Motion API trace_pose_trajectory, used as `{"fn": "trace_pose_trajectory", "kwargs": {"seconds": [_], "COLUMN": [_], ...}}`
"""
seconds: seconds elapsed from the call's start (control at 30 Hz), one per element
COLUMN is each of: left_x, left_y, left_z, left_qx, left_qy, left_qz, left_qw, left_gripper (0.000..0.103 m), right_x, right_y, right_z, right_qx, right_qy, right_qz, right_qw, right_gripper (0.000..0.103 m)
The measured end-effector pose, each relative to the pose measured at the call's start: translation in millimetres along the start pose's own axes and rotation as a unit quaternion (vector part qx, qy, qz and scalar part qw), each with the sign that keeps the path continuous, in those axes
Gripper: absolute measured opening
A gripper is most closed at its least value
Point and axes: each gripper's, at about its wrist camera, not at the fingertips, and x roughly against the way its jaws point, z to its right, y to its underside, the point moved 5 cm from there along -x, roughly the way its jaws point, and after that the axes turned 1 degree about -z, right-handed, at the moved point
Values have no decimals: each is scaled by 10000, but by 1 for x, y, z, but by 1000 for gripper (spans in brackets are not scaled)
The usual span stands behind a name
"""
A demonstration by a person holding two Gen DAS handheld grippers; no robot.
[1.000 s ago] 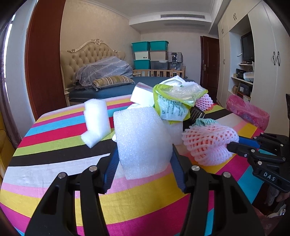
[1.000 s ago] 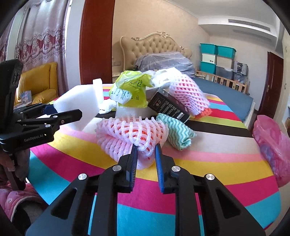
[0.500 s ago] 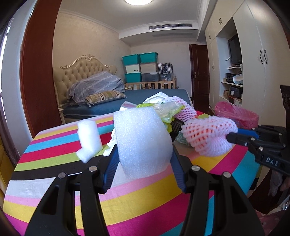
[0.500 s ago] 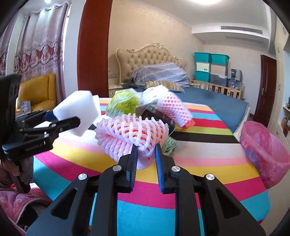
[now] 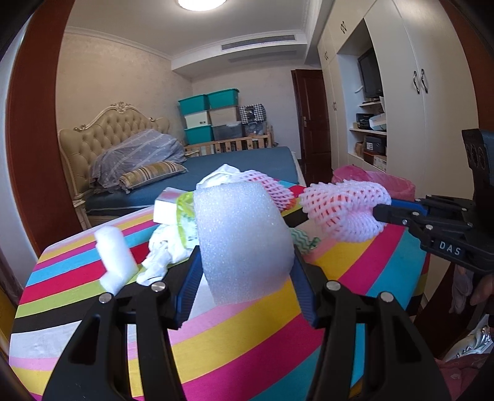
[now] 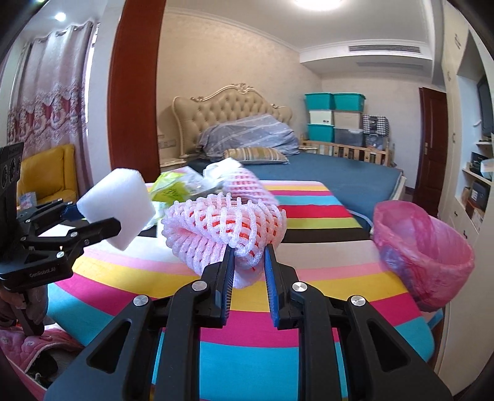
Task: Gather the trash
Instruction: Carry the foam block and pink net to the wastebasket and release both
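You get a bright, evenly lit room: a round ceiling lamp glares white at the top edge of both views, and daylight glows through the curtains at far left. Fisheye bending curves the walls and door frames, dark vignettes fill your corners, and the pink bin bag at right smears slightly with motion blur.

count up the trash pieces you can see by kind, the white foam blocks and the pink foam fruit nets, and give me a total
White foam blocks: 2, one in the left gripper, one on the table.
Pink foam fruit nets: 2, one in the right gripper, one on the pile.
Total: 4
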Motion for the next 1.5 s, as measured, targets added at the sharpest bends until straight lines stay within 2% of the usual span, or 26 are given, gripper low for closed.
{"fn": "trace_pose_trajectory", "kwargs": {"seconds": [0.43,0.73,1.0,1.23,1.33,1.5], "left_x": [-43,-76,-126,-176,-197,-239], "left_y": [-22,-61,-98,-132,-145,-166], "left_z": [49,112,161,202,217,239], "left_qx": [-93,-335,-182,-100,-160,-131], "left_qy": [894,1490,1943,2112,2081,2174], "left_qz": [-402,-397,-671,-843,-852,-1004], "left_qw": [9951,9875,9785,9737,9743,9708], "left_gripper": [54,54,54,54,54,55], "right_x": [19,40,45,33,24,-2], "right_y": [-2,-6,-7,-18,-22,-26], "right_z": [57,123,186,242,261,298], "right_qx": [-292,-569,-819,-897,-933,-1086], "right_qy": [629,1328,1841,2244,2386,2383], "right_qz": [215,413,433,384,328,148], "right_qw": [9974,9886,9785,9696,9661,9650], "right_gripper": [20,20,20,20,20,20]}}
